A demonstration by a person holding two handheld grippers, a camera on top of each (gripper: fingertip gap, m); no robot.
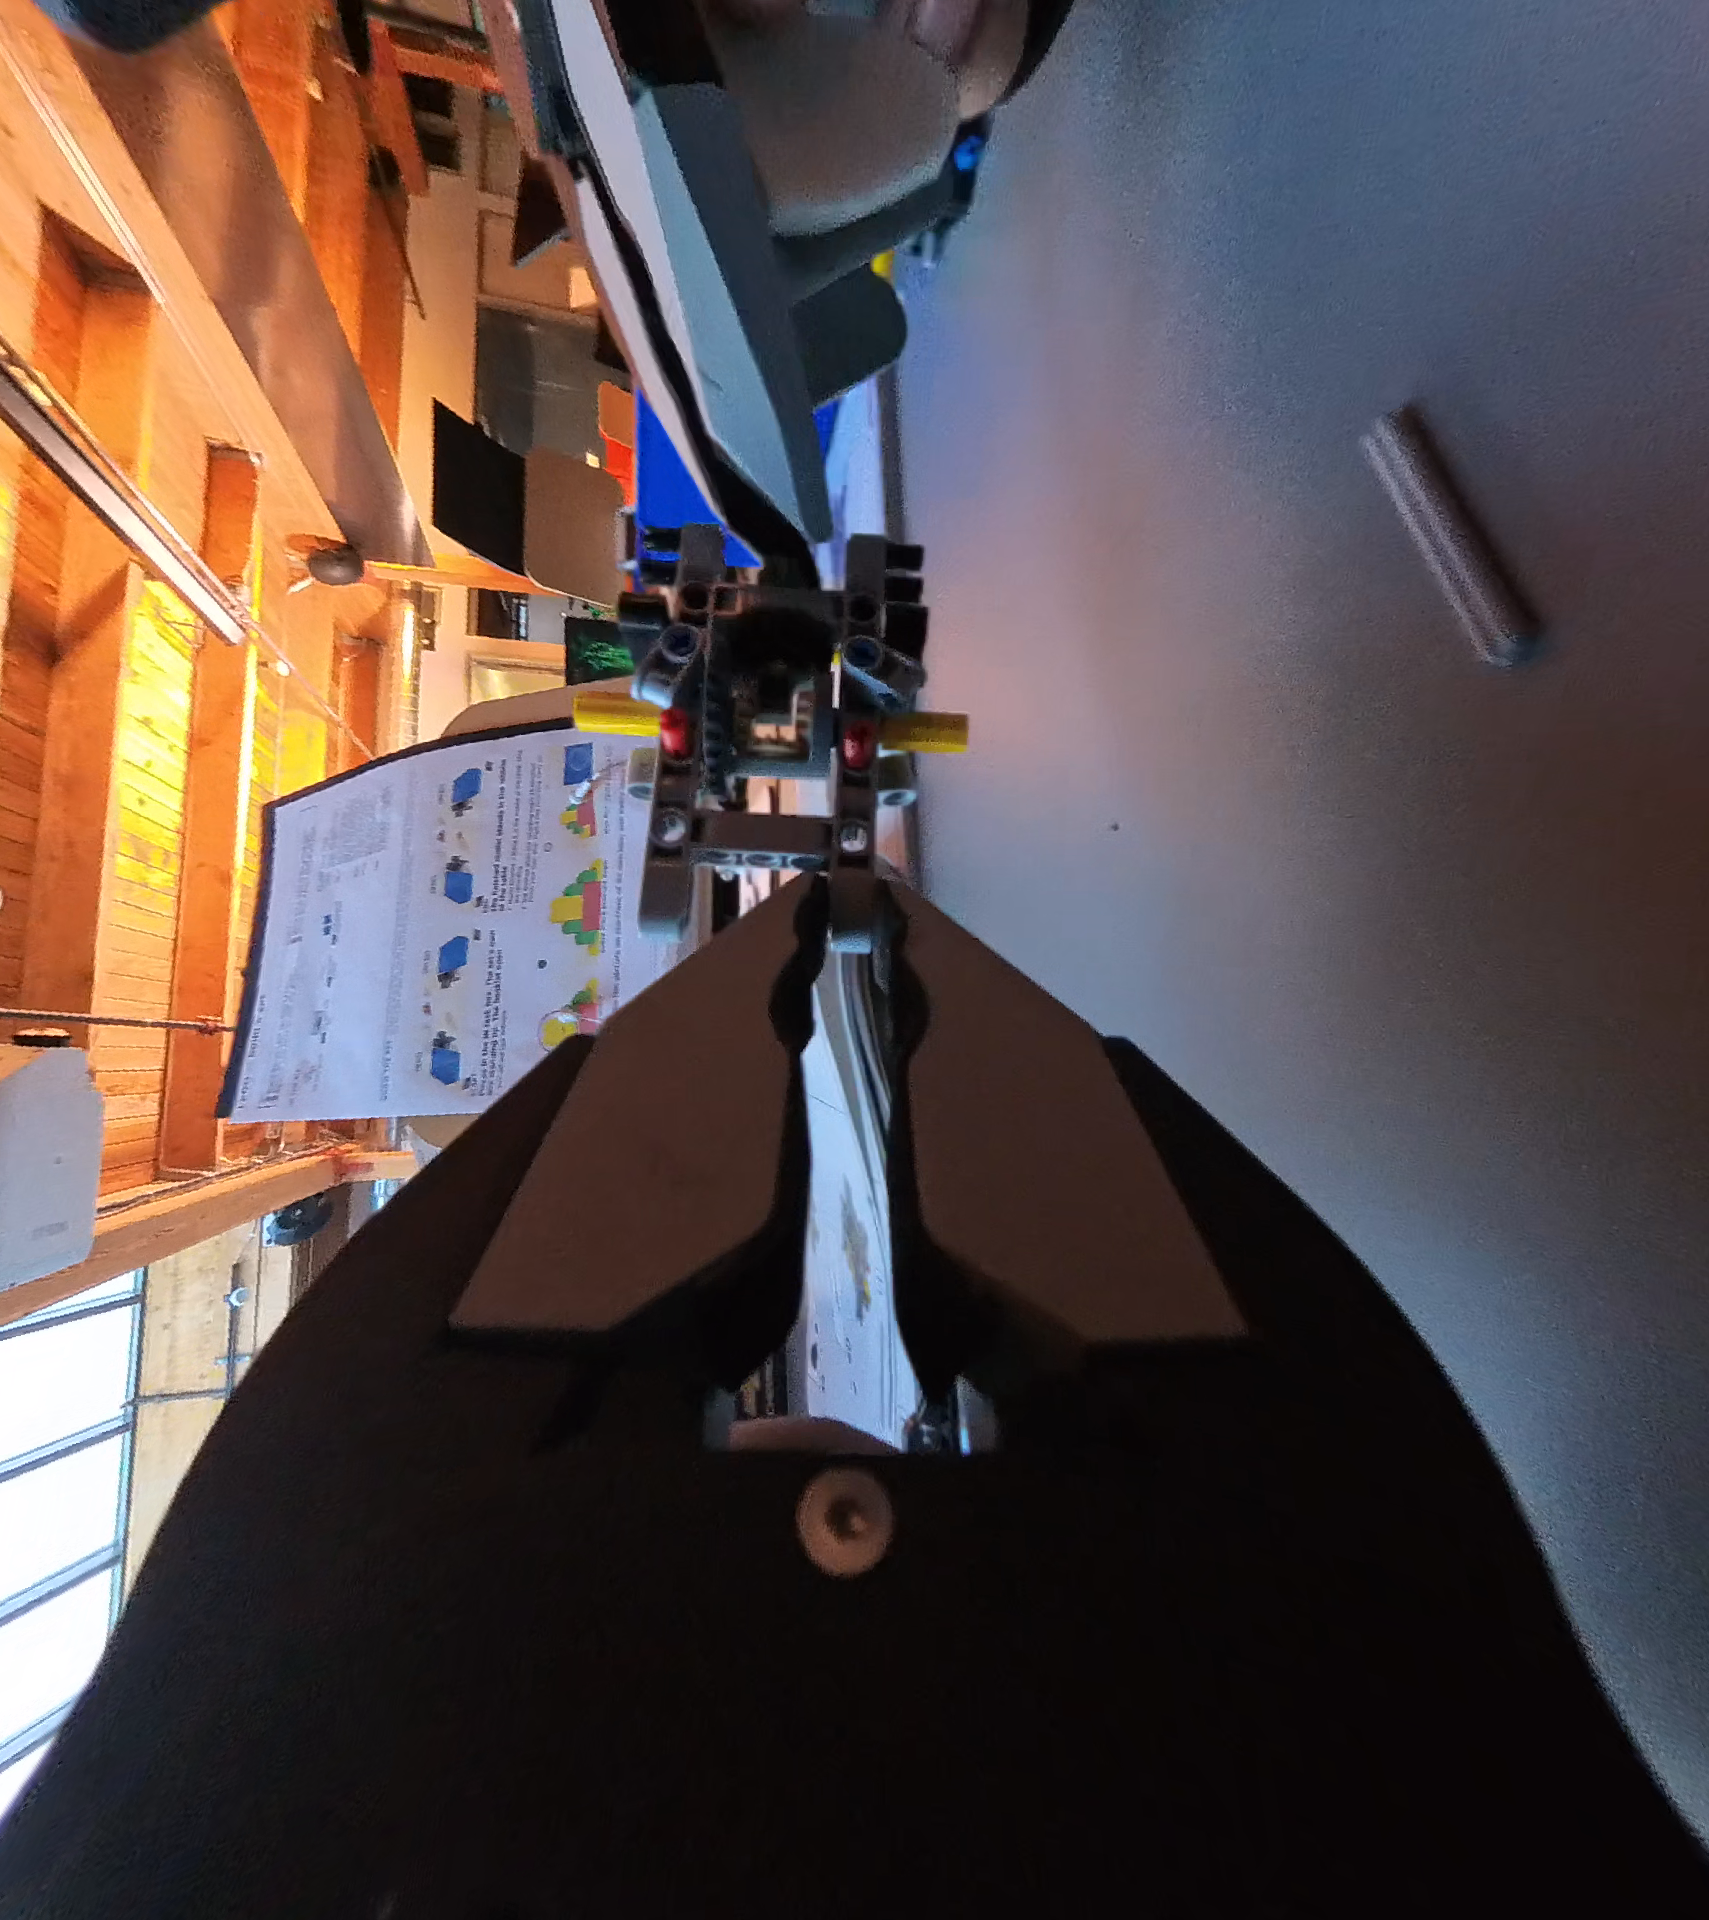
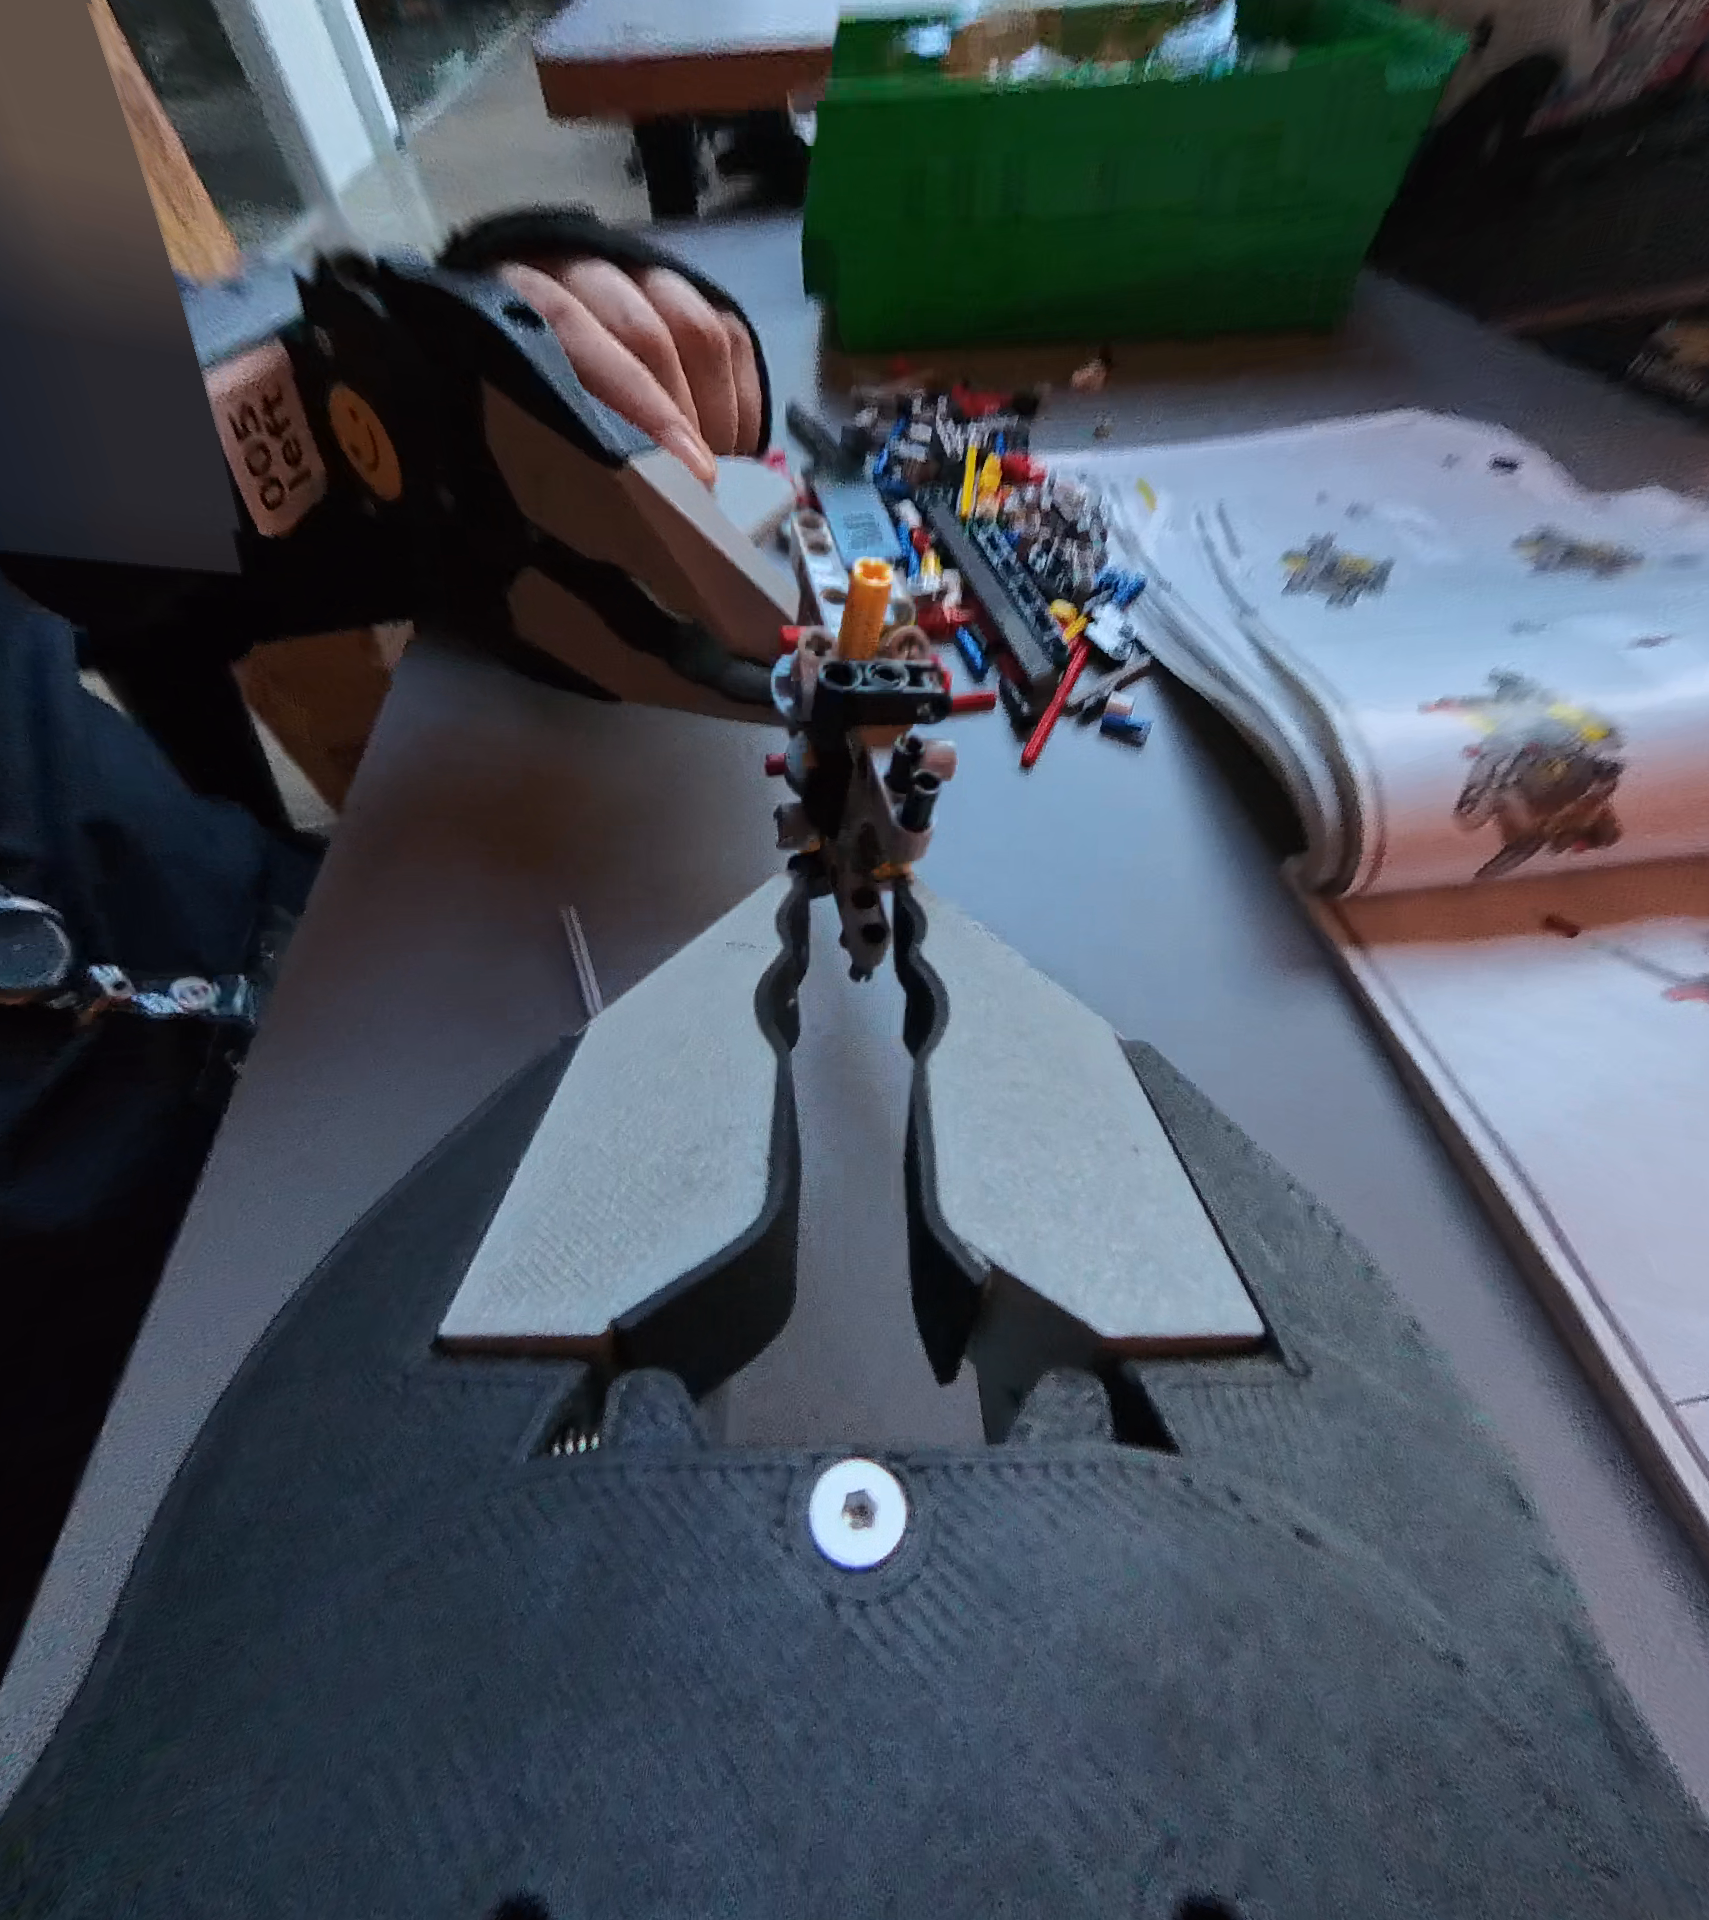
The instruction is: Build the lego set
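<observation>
A small building-toy assembly (image 1: 777, 727) of grey and black beams with yellow and red pins hangs in the air between both grippers. My left gripper (image 1: 850, 906) is shut on the end of one of its grey beams. In the right wrist view the assembly (image 2: 860, 769) stands upright above the dark table (image 2: 1089, 883). My right gripper (image 2: 850, 899) is shut on its lower black beam with holes. The left gripper (image 2: 772, 670), held by a hand (image 2: 642, 343), grips the assembly's upper part from the left. The right gripper's grey finger (image 1: 788, 416) shows beyond the assembly in the left wrist view.
A pile of loose parts (image 2: 995, 540) lies behind the assembly, with a green crate (image 2: 1120, 177) farther back. An open instruction booklet (image 2: 1452, 644) lies on the right. A thin rod (image 2: 582, 961) and a grey axle (image 1: 1452, 535) lie on the table. A printed sheet (image 1: 434, 935) stands at the left. Across from one pair of fingers to the other is roughly 6 cm. The thin rod (image 2: 582, 961) is about equally far from each gripper, around 9 cm.
</observation>
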